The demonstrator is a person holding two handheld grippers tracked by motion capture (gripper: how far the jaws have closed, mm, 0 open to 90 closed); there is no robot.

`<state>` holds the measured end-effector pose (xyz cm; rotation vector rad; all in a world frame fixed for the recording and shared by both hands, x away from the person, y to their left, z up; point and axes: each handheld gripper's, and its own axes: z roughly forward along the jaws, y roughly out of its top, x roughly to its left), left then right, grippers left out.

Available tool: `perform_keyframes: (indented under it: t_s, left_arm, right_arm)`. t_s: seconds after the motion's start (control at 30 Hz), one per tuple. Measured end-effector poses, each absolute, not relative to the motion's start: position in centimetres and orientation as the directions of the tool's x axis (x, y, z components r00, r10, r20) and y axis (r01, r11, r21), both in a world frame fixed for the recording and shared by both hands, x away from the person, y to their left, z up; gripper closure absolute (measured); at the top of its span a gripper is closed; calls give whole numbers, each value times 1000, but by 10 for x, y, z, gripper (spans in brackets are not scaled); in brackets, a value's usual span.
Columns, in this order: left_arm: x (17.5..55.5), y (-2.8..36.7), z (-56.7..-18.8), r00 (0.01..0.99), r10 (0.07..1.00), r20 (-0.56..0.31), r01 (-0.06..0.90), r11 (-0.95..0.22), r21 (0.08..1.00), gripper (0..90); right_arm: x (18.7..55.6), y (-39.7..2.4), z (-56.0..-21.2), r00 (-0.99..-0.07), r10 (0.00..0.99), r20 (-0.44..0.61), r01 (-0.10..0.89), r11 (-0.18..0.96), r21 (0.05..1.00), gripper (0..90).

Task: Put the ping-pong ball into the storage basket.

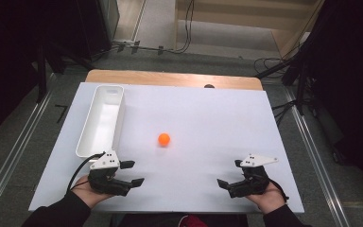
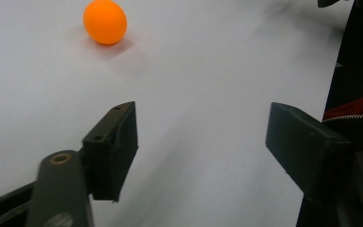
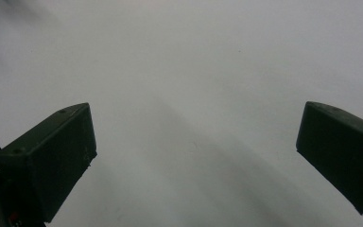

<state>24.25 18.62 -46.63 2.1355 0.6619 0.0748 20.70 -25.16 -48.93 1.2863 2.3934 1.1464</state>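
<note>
An orange ball [image 1: 164,138] rests on the white board [image 1: 208,113], a little left of its middle. My left gripper [image 1: 134,172] lies in a hand near the board's front left edge, pointing right, jaws open and empty. In the left gripper view the ball [image 2: 105,21] sits far ahead and to the left of the open left gripper [image 2: 201,118]. My right gripper [image 1: 228,172] is held at the front right, pointing left, jaws wide apart. The right gripper view shows bare white board between the open right gripper [image 3: 196,113].
A long white tray [image 1: 108,87], empty, stands along the board's left side, just beyond the left gripper. A wooden table edge [image 1: 170,78] shows behind the board. Dark stands and cables [image 1: 283,66] surround the table on the grey floor.
</note>
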Motion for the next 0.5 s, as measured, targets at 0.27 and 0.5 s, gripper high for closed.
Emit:
perform_keyframes:
  t_s: [0.27, 0.5]
  left_arm:
    - [244, 184, -461, 848, 487, -209, 453, -463, 762, 186]
    - [245, 173, -458, 857, 468, -213, 442, -460, 770, 137]
  right_arm:
    - [207, -252, -490, -593, 785, 181, 639, 321, 699, 0]
    - [208, -252, -491, -591, 786, 181, 642, 322, 696, 0]
